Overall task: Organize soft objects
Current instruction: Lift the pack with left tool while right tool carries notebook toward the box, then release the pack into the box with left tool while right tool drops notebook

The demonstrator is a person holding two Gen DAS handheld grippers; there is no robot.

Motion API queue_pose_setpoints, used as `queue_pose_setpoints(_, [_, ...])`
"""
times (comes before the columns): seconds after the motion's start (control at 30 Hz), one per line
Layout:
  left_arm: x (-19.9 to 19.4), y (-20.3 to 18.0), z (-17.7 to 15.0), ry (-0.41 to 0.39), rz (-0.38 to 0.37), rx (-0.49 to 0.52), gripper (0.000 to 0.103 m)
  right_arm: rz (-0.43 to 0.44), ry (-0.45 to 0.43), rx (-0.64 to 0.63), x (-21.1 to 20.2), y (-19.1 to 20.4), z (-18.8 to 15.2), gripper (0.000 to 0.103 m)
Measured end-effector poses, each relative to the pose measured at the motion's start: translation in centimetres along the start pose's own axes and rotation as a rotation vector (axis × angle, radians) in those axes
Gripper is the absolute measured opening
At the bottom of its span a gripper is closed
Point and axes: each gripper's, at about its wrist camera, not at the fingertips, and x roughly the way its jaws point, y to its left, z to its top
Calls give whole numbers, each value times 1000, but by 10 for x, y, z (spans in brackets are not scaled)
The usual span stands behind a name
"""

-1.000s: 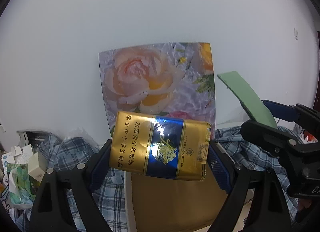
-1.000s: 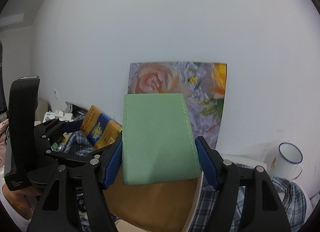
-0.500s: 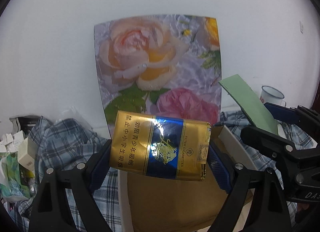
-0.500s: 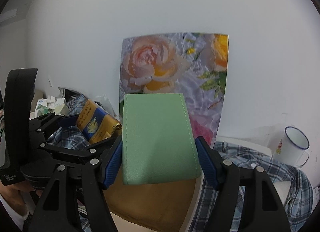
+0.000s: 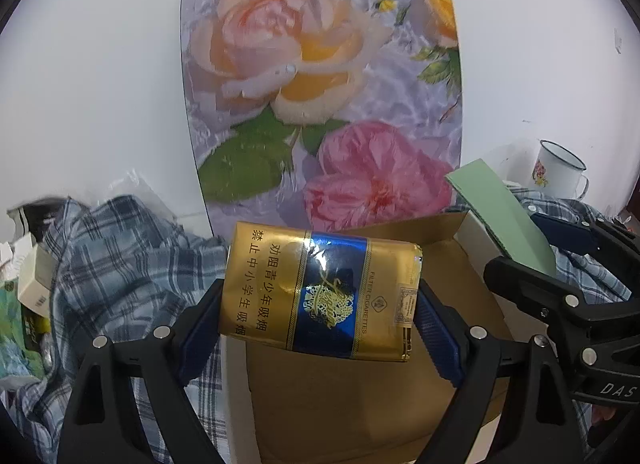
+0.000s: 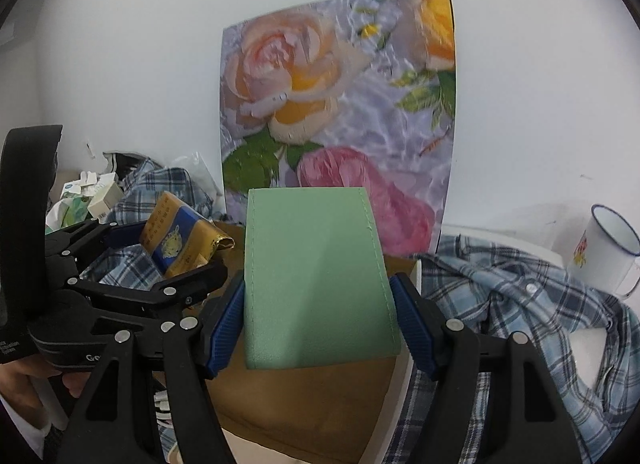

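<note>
Your left gripper (image 5: 320, 316) clamps a gold-and-blue soft cigarette pack (image 5: 320, 292) and your right gripper (image 6: 318, 316) a green pouch (image 6: 318, 280), both poised above the open cardboard box (image 5: 360, 404), neither yet deposited, plaid shirt (image 6: 520, 304) unsorted.

Green pouch (image 6: 320, 280) clamped in right gripper (image 6: 320, 320), above brown box (image 6: 304, 412).

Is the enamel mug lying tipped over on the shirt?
No. In the right wrist view the enamel mug stands upright with its open rim up, on the white surface beyond the plaid shirt, to the right of the floral panel.
</note>
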Motion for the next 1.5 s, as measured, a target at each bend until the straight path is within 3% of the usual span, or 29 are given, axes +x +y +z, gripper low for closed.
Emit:
queue_pose_setpoints(0.47, [29,2,-14,93,5,0,90,2,117,9,29,-2,-14,69])
queue_pose_setpoints(0.93, [36,6,-17,130,8,0,94,-9,148,23,38,-8,-18,70])
queue_pose_setpoints(1.03, [30,7,-14,91,45,6,103,-15,137,20,35,-10,-16,82])
queue_pose_setpoints(1.13, [27,12,-12,83,-7,-26,103,-33,101,35,26,-15,-12,103])
queue_pose_setpoints(1.5, [-5,11,3,-3,-6,-19,103,-23,-9,23,-8,-15,6,103])
